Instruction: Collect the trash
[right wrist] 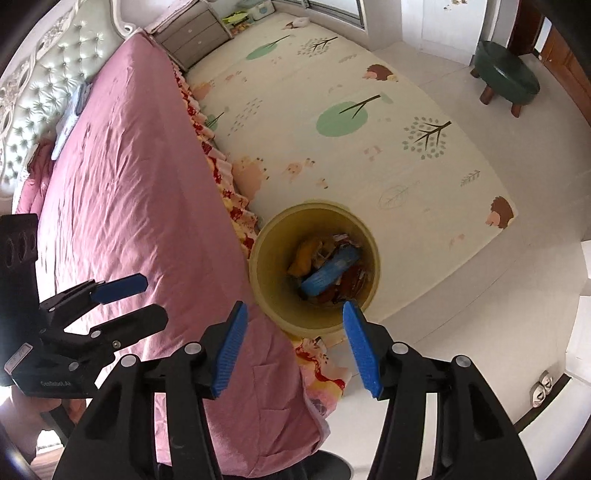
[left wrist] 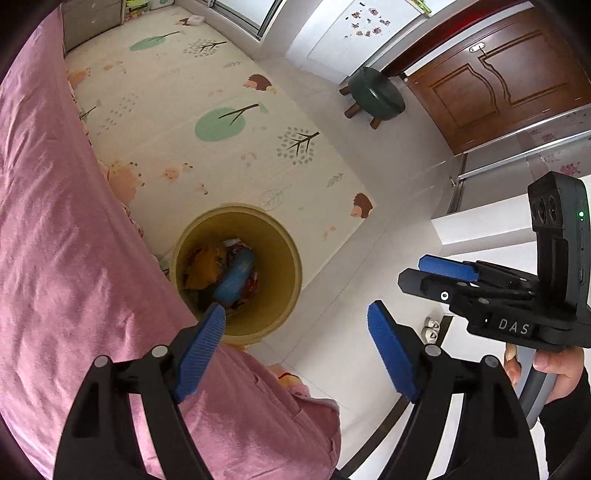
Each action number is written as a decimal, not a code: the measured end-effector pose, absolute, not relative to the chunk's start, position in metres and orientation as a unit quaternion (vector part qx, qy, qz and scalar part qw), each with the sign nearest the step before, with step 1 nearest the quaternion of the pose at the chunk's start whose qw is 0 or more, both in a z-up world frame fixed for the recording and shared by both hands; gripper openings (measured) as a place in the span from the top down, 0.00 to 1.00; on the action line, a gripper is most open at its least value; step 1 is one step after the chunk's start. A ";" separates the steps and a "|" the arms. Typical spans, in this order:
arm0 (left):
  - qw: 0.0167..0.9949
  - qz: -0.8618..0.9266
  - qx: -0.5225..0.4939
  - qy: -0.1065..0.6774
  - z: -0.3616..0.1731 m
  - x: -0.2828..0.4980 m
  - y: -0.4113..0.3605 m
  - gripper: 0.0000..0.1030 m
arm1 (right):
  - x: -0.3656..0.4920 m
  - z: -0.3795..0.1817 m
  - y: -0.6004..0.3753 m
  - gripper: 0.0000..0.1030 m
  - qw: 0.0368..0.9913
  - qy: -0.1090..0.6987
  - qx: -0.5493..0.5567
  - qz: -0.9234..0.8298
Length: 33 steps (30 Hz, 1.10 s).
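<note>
- We see the yellow bin (left wrist: 236, 273) (right wrist: 314, 269) standing on the floor at the near corner of the printed play mat (left wrist: 207, 140) (right wrist: 351, 122), tight against the side of the bed.
- Inside the bin lies the trash (left wrist: 221, 273) (right wrist: 325, 266): a blue packet (left wrist: 234, 277) (right wrist: 328, 271) on top, an orange-yellow wrapper (left wrist: 203, 269) (right wrist: 304, 254) beside it, and red and white scraps around them.
- The left gripper (left wrist: 295, 350) (right wrist: 136, 299) hangs above the bin's near rim; its jaws are spread wide with nothing between them.
- The right gripper (right wrist: 293, 345) (left wrist: 432, 273) hangs just beside it, also above the bin's near rim; its jaws stand apart and are likewise empty.
- In the left wrist view, a hand (left wrist: 550, 373) grips the right gripper's grey handle at the lower right.
- The bed (left wrist: 74, 258) (right wrist: 129, 184) wears a pink cover, and a red and yellow patterned sheet shows along its edge.
- A tufted pale headboard (right wrist: 48, 85) closes the far end of the bed, with a grey drawer unit (right wrist: 195, 33) next to it.
- Beyond the mat, a dark green stool (left wrist: 375, 94) (right wrist: 506, 74) on wooden legs stands on the pale tile floor (left wrist: 369, 229) (right wrist: 480, 295).
- A brown wooden door (left wrist: 498, 77) stands behind the stool.
</note>
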State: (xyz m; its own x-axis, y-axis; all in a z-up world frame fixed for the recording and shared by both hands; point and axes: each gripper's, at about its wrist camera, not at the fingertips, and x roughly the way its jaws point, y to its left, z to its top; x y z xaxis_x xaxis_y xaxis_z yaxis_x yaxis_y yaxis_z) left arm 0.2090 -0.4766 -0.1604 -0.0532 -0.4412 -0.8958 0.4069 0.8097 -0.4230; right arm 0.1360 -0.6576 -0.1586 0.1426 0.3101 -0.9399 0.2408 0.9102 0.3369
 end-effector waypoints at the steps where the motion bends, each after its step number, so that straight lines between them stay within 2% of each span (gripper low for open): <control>1: 0.687 -0.308 -0.015 0.658 -0.160 0.209 -0.475 0.23 | 0.136 -0.158 -0.654 0.48 0.726 0.654 0.211 0.027; 11: 0.705 -0.299 -0.022 0.643 -0.144 0.204 -0.449 0.24 | 0.138 -0.142 -0.622 0.48 0.731 0.651 0.195 0.052; 21: 0.733 -0.239 -0.034 0.636 -0.123 0.187 -0.380 0.23 | 0.146 -0.119 -0.565 0.50 0.742 0.644 0.162 0.093; 30: 0.778 -0.158 -0.068 0.604 -0.089 0.153 -0.295 0.11 | 0.136 -0.087 -0.476 0.50 0.758 0.622 0.125 0.152; 33: 0.796 -0.124 -0.069 0.588 -0.079 0.139 -0.270 0.06 | 0.131 -0.075 -0.450 0.47 0.767 0.612 0.116 0.157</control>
State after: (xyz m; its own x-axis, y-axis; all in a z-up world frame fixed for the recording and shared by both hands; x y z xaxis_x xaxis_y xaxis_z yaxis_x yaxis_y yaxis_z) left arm 0.1386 -0.2700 -0.0787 0.2776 -0.2796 -0.9191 0.1161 0.9595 -0.2568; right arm 0.1310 -0.4500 -0.0753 0.2020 0.3826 -0.9015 -0.0998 0.9238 0.3697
